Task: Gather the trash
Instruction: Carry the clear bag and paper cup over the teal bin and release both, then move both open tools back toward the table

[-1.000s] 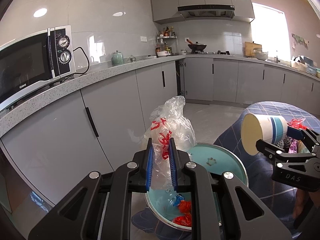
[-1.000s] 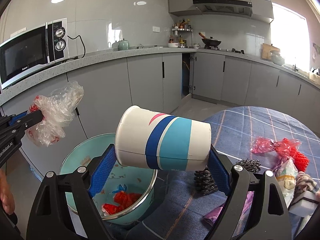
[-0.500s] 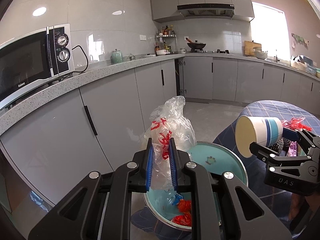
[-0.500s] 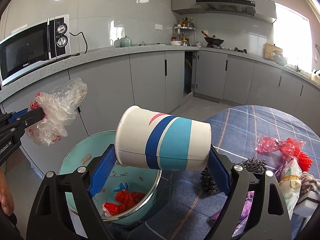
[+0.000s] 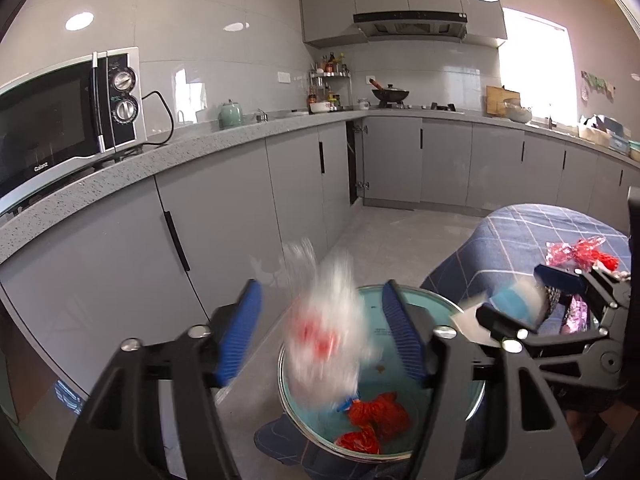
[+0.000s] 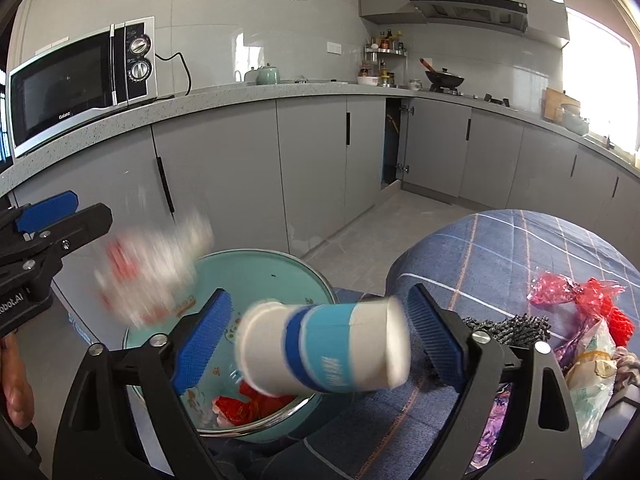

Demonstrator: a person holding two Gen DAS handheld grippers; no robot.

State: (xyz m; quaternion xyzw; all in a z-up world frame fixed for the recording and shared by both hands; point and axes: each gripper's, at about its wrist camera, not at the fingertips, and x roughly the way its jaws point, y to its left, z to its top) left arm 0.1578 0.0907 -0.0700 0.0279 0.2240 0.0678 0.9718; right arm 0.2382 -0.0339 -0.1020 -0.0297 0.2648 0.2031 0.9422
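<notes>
My left gripper [image 5: 320, 332] is open. A crumpled clear plastic bag with red print [image 5: 326, 344] is blurred in mid-air between its fingers, above the teal basin [image 5: 416, 300]; it also shows in the right wrist view [image 6: 152, 268]. My right gripper [image 6: 316, 340] is open. A white paper cup with blue bands [image 6: 324, 348] is blurred in mid-air between its pads, above the basin [image 6: 256, 268]. Red wrappers [image 5: 372, 424] lie in the basin.
The basin stands by a table with a blue checked cloth [image 6: 520, 264]. More trash lies on it: red wrappers [image 6: 576, 296], a black pine cone [image 6: 508, 328], a plastic packet [image 6: 592, 364]. Grey cabinets [image 5: 224, 232] and a microwave [image 5: 68, 116] stand behind.
Both grippers have opened. The plastic bag has left the left gripper and the cup has left the right gripper; both are dropping toward the basin.
</notes>
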